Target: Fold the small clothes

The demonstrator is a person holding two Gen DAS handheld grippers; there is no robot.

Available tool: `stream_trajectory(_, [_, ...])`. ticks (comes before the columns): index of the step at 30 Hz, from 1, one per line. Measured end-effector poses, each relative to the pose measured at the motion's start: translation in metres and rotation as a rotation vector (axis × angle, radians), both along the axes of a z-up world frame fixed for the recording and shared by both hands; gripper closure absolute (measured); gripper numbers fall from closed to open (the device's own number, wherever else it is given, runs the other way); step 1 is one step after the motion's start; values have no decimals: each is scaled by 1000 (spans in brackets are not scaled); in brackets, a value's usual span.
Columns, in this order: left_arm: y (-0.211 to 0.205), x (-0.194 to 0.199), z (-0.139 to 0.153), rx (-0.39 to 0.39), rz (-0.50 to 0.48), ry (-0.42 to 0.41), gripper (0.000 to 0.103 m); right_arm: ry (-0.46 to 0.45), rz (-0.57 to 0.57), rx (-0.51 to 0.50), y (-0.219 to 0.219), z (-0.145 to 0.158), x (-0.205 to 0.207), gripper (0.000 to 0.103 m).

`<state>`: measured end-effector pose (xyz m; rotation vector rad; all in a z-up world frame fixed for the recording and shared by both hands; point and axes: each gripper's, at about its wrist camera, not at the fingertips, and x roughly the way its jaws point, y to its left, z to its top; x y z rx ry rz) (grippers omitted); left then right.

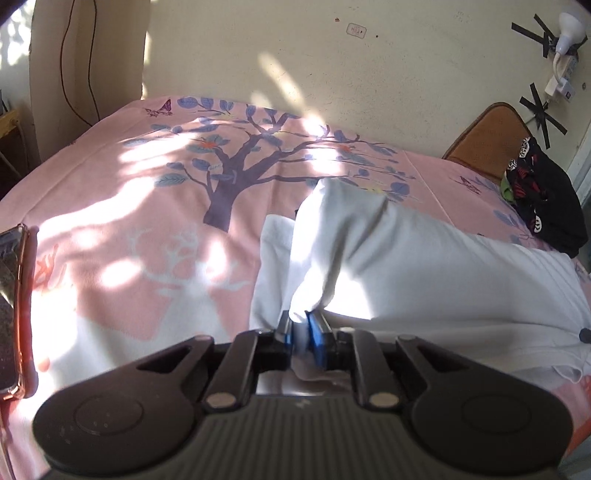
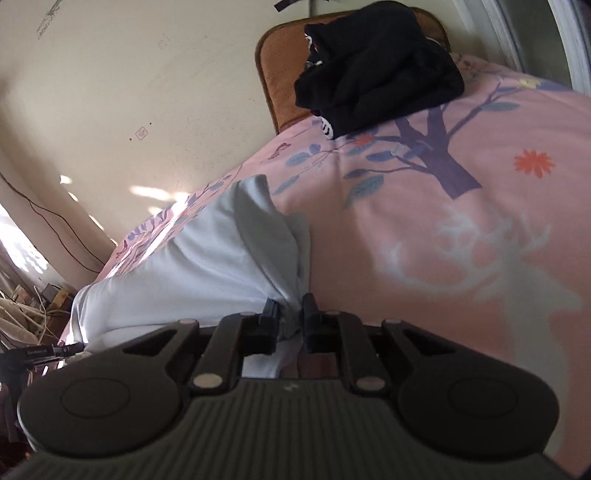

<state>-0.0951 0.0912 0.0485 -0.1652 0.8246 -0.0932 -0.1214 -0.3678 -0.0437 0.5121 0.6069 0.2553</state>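
White cotton garment [image 1: 388, 258] at frame centre, pinched between nearly closed jaws of left gripper [image 1: 303, 326] and right gripper [image 2: 290, 317].

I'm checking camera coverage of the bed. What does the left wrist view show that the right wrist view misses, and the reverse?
Only the left wrist view shows the phone at the bed's left edge and the taped-up bulb on the wall. Only the right wrist view shows the tangled cables beside the bed. Both show the white garment gripped by that view's own gripper, the black clothes and the pink bedspread.
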Motion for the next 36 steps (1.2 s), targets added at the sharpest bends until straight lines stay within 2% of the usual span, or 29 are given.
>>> stream_trajectory(2, [0,-9,14,37,2,-42,68,-50,-3,3,-2,7,-6,65])
stream_trajectory(3, [4,-16,23,30,5,-81,54,-62,-2,31,-8,9,-8,56])
stream_trajectory(4, [9,-23,35,3,9,-131,46,-69,-5,60,-13,11,-10,55])
stream_trajectory(7, [18,-32,60,-112,2,-231,45,-43,-12,170,-28,10,-8,52])
stream_trajectory(9, [9,-28,65,-178,-45,-255,45,-11,-6,222,-30,5,-4,49])
stream_trajectory(12, [-20,-9,58,-226,-127,-221,45,53,-2,238,-23,-3,2,47])
stream_trajectory(14, [-43,2,48,-269,-188,-193,45,55,2,237,-16,-5,0,47])
stream_trajectory(17, [-76,17,32,-340,-277,-135,51,60,-12,252,-15,-5,-3,47])
stream_trajectory(18, [-86,21,27,-363,-308,-116,57,64,-16,268,-16,-6,-3,47])
stream_trajectory(20, [-104,29,16,-380,-347,-85,66,72,-21,302,-13,-9,-4,50])
stream_trajectory(22, [-120,39,-2,-380,-365,-23,78,107,-18,322,-4,-14,1,75])
stream_trajectory(23, [-126,45,-15,-371,-362,31,80,121,-15,342,0,-18,4,87])
stream_trajectory(24, [-130,48,-26,-350,-353,60,87,124,-8,352,2,-17,8,89])
stream_trajectory(25, [-129,44,-31,-338,-343,26,94,121,2,357,4,-13,11,90])
stream_trajectory(28, [-122,45,-30,-347,-343,49,94,25,83,399,13,20,23,91])
stream_trajectory(30, [-113,44,-28,-368,-336,57,94,-59,168,360,32,57,36,91])
stream_trajectory(32, [-95,37,-20,-399,-324,26,92,-110,252,310,57,86,49,91])
stream_trajectory(33, [-82,32,-14,-412,-307,-7,88,-129,306,285,74,98,57,91])
stream_trajectory(34, [-64,26,-8,-426,-277,-51,79,-141,360,262,91,108,65,91])
stream_trajectory(36, [-24,13,4,-456,-189,-122,68,-149,478,213,131,121,81,91])
